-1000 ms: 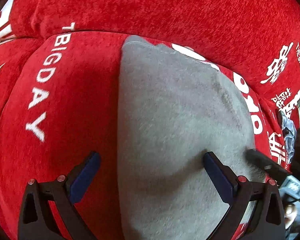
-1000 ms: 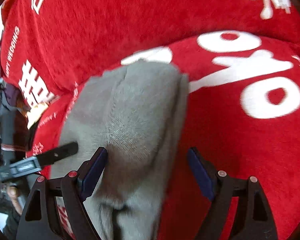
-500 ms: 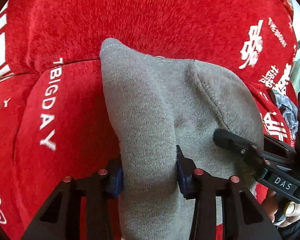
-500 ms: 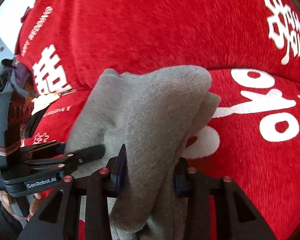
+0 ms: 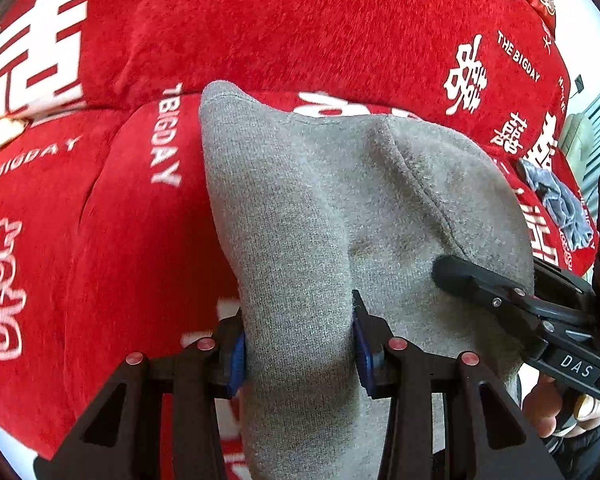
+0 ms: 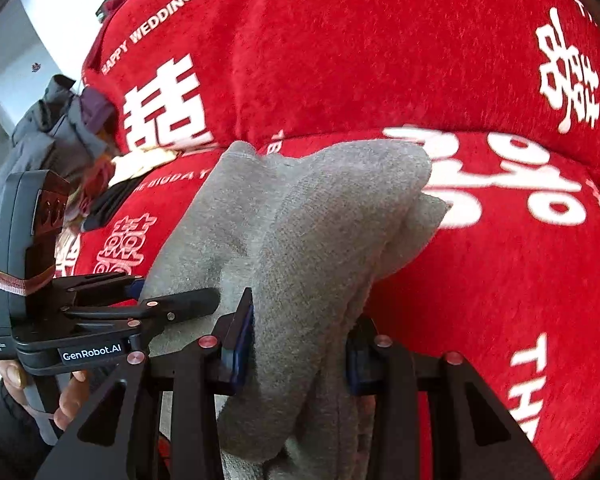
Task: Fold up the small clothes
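Note:
A small grey knitted garment [image 5: 340, 200] is lifted off a red sofa seat, bunched and draped between both grippers. My left gripper [image 5: 298, 344] is shut on its left near edge, blue pads pressed into a thick fold. My right gripper [image 6: 298, 344] is shut on the right near edge of the same grey garment [image 6: 312, 232]. In the left wrist view the right gripper [image 5: 452, 276] reaches in from the right, its tip against the cloth. The left gripper [image 6: 204, 300] shows at the left of the right wrist view, with a hand under it.
The red sofa cover [image 5: 300, 32] with white lettering fills both views, backrest rising behind the seat. A crumpled grey-blue cloth [image 5: 560, 208] lies on the seat's far right. A pile of dark clothes [image 6: 56, 132] sits past the sofa's left end.
Both grippers closed from open onto the grey garment's near edges, then lifted it off the seat and drew it back. The cloth went from lying flat to hanging bunched.

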A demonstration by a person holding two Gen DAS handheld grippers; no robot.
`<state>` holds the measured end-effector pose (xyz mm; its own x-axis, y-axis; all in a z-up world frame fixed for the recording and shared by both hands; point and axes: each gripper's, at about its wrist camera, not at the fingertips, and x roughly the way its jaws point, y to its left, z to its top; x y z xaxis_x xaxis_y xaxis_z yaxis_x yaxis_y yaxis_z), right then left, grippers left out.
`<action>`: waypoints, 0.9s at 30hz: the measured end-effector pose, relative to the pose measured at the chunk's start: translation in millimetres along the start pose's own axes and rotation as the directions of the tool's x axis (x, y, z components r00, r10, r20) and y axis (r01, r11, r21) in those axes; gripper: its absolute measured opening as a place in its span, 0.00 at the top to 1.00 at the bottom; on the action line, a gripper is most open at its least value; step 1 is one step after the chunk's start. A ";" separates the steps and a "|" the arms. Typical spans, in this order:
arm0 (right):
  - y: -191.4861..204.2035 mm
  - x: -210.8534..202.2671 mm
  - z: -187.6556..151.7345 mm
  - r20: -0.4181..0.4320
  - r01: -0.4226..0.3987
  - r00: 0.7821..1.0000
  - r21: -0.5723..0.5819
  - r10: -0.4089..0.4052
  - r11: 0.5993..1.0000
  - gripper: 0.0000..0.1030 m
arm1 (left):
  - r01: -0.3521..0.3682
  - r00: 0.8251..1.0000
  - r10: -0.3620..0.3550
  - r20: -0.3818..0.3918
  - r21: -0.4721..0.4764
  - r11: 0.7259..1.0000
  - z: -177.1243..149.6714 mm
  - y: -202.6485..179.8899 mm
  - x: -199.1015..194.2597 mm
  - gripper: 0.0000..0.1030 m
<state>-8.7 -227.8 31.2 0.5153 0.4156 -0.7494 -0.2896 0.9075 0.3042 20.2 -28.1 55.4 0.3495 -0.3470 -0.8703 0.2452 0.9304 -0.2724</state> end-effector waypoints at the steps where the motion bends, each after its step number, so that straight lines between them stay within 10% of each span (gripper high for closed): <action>1: 2.6 1.9 -5.4 -0.005 -0.004 1.000 0.001 0.004 1.000 0.61 | -0.002 1.000 0.002 -0.002 -0.001 1.000 -6.7 0.9 -1.0 0.57; 7: 5.9 26.9 -36.3 -0.057 -0.001 0.998 -0.001 0.000 1.000 0.60 | -0.020 1.000 0.020 -0.022 -0.027 0.999 -40.7 22.6 13.0 0.57; 12: -22.4 35.3 -50.6 -0.104 0.046 0.994 0.037 -0.042 0.998 0.43 | -0.062 0.997 0.064 0.037 -0.044 0.997 -58.3 41.7 6.6 0.25; 16: -36.7 12.3 -54.2 -0.062 0.085 0.995 0.069 -0.081 0.994 0.39 | -0.102 0.990 0.109 0.090 -0.082 0.991 -61.4 57.1 -17.1 0.24; 22: 13.5 -19.6 -62.3 0.050 0.135 0.991 -0.164 -0.128 0.977 0.39 | -0.119 0.980 0.122 0.157 -0.028 0.993 -46.9 34.7 -29.6 0.24; 27: 45.8 5.2 -88.3 -0.015 0.114 0.992 -0.338 -0.126 0.934 0.38 | -0.279 0.959 0.275 0.075 0.054 0.959 -47.7 22.6 13.9 0.23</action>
<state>-90.5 -189.4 -10.7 0.5358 0.2970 -0.7904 -0.4847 0.8747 0.0000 -12.5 -6.3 17.6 0.4698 -0.0858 -0.8786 0.1864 0.9825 0.0038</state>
